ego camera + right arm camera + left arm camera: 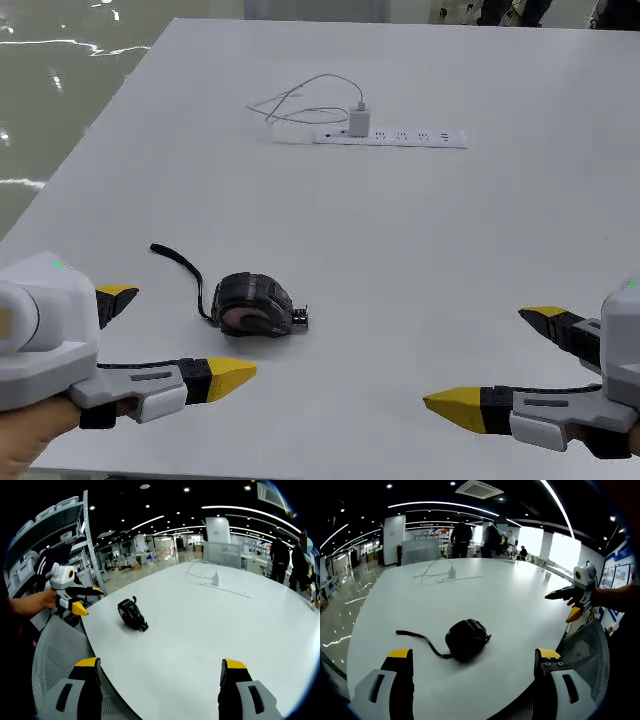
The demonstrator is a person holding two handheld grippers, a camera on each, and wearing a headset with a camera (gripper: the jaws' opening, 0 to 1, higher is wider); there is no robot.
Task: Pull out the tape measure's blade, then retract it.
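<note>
A black tape measure [255, 305] lies on its side on the white table [430, 240], its wrist strap trailing to the left and its blade drawn in. My left gripper [175, 335] stands open just left of it and a little nearer, holding nothing. My right gripper [493, 358] is open well off to the right, near the front edge. In the left gripper view the tape measure [466, 638] sits just ahead of my left gripper [473, 654], with the right gripper [572, 597] at the far right. From the right gripper [160, 663] the tape measure [132, 613] is further off, beside the left gripper [75, 597].
A white power strip [395, 137] with a plugged-in charger [359, 122] and a looped cable [300, 105] lies at the back of the table. A mesh chair [590, 650] stands by the near edge. People [492, 537] stand beyond the far end.
</note>
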